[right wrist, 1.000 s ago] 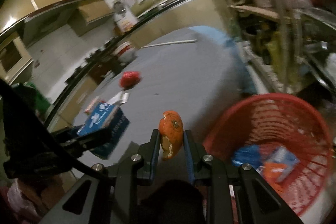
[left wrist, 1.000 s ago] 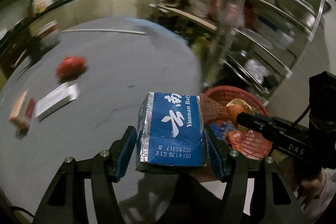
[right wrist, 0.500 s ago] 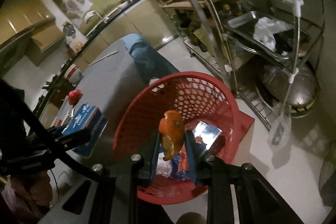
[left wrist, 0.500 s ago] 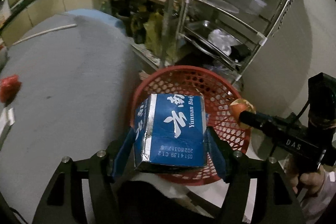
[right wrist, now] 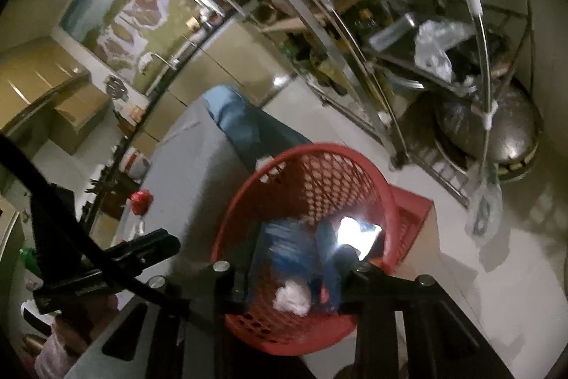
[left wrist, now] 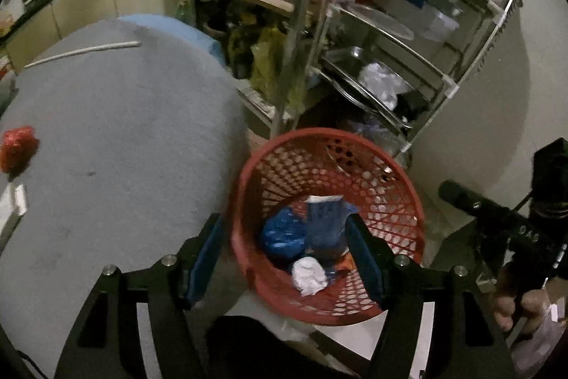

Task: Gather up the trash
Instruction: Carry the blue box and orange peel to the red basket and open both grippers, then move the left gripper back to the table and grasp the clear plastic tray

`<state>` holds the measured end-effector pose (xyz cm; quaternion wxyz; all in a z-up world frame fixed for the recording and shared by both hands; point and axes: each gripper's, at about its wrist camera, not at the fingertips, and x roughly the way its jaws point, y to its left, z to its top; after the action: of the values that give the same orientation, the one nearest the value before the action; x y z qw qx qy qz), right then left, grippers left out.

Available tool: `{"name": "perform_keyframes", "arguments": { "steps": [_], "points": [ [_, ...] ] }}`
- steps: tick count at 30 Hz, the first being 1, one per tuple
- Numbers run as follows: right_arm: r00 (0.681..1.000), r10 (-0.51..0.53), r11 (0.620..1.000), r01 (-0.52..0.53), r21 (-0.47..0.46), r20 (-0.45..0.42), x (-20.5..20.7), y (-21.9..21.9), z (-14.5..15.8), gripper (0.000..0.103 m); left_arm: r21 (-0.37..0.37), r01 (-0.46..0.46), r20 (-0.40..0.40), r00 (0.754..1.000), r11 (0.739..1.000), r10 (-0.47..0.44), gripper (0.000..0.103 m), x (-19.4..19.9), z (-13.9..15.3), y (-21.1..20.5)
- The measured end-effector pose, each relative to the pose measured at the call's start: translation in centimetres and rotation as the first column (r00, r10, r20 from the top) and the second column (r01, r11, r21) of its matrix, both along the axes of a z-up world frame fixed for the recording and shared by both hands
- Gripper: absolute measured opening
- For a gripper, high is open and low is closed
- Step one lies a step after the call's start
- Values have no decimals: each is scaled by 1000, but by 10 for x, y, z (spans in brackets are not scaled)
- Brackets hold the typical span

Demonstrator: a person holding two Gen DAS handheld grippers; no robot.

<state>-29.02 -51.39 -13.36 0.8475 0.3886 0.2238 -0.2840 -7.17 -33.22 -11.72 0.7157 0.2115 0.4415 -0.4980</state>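
A red mesh basket stands on the floor beside the grey table. The blue carton lies inside it, blurred, with a blue bag and a crumpled white paper. My left gripper hangs open over the basket with nothing between its blue pads. In the right wrist view my right gripper is above the same basket, its jaws opening and nothing between them. The orange peel is no longer in it. A hand holds the right gripper at the right edge.
A metal rack with pans and bags stands just behind the basket. On the table lie a red wrapper, a white stick and a white card. A red crate sits under the basket.
The blue carton left my left gripper and dropped into the basket. The orange peel left my right gripper, whose jaws spread apart. Both grippers moved from the table to over the basket.
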Motion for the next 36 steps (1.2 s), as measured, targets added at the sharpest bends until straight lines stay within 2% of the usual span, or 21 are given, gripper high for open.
{"name": "perform_keyframes", "arguments": {
  "steps": [3,7,11,15,19,22,25,27,29,32,36],
  "points": [
    [1000,1,999,0,-49,7,-1,4,11,34,-3,-44,19,999,999,44,70,13,6,18],
    [1000,-2,998,3,-59,14,-2,4,18,34,-6,-118,47,992,993,118,70,30,12,54],
    [1000,17,998,-16,-59,4,4,7,21,34,-1,-233,79,969,973,232,71,53,13,110],
    [999,48,998,-48,-42,-1,17,11,19,34,-4,-377,123,919,926,375,71,76,14,178],
    [993,114,993,-114,-8,-7,43,20,15,34,8,-522,194,838,853,511,71,101,14,239],
    [983,181,983,-181,4,-23,71,32,15,34,-12,-605,207,777,796,594,71,123,21,271],
    [968,247,969,-248,2,-31,99,49,15,34,-47,-670,207,719,740,664,77,149,31,295],
    [958,283,959,-283,-4,-47,112,61,15,34,-77,-697,215,687,713,695,82,168,37,302],
    [946,319,947,-321,-12,-62,124,74,14,34,-80,-709,227,671,700,706,82,187,38,306],
    [930,356,933,-359,-19,-96,133,90,11,34,-55,-714,234,671,699,704,82,213,33,306],
    [926,357,933,-361,-11,-118,131,97,5,34,-31,-735,215,657,678,722,82,241,26,303]
  ]
}}
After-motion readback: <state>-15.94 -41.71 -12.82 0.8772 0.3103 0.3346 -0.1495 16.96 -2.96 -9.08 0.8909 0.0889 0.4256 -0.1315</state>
